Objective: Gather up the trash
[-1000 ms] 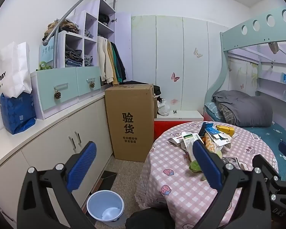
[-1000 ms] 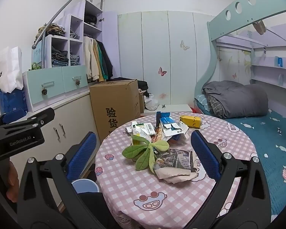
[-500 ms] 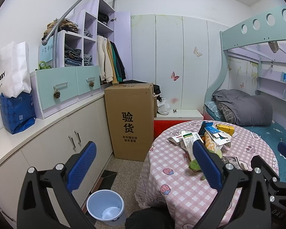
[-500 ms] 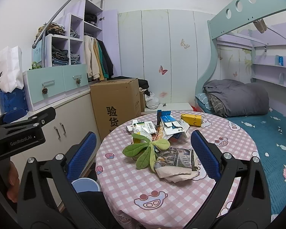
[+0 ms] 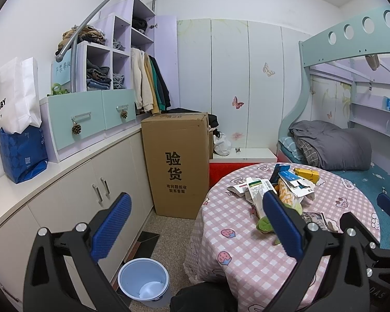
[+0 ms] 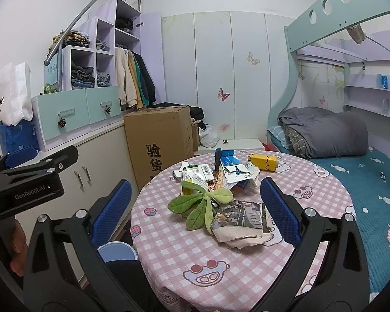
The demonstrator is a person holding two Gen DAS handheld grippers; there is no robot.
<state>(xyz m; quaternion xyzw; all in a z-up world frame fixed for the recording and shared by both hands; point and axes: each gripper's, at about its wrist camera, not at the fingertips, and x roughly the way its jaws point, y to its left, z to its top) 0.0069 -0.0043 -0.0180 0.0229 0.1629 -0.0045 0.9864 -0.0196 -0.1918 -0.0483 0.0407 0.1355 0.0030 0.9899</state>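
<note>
The worktop [image 6: 247, 265] wears a pink-and-white checked cloth with cartoon pigs and strawberries. On it lie green plush leaves [image 6: 200, 205], a yellow carton [image 6: 262, 161], blue-and-white wrappers [image 6: 234, 166] and a grey printed booklet [image 6: 240, 214]. The bin [image 5: 143, 280] is pale blue, the box [image 5: 175, 165] brown with black characters. Both grippers [image 5: 195, 223] [image 6: 195, 210] are black with blue pads. The bed [image 6: 371, 195] is teal with sweets printed on it, the quilt [image 6: 325, 130] grey.

Torn wrappers and cartons [image 6: 221, 174] lie heaped at the middle of the round table [image 6: 247, 267]; a yellow carton [image 6: 262, 161] lies behind them, and a light-blue bin [image 5: 143, 280] stands upright on the floor left of the table.
</note>
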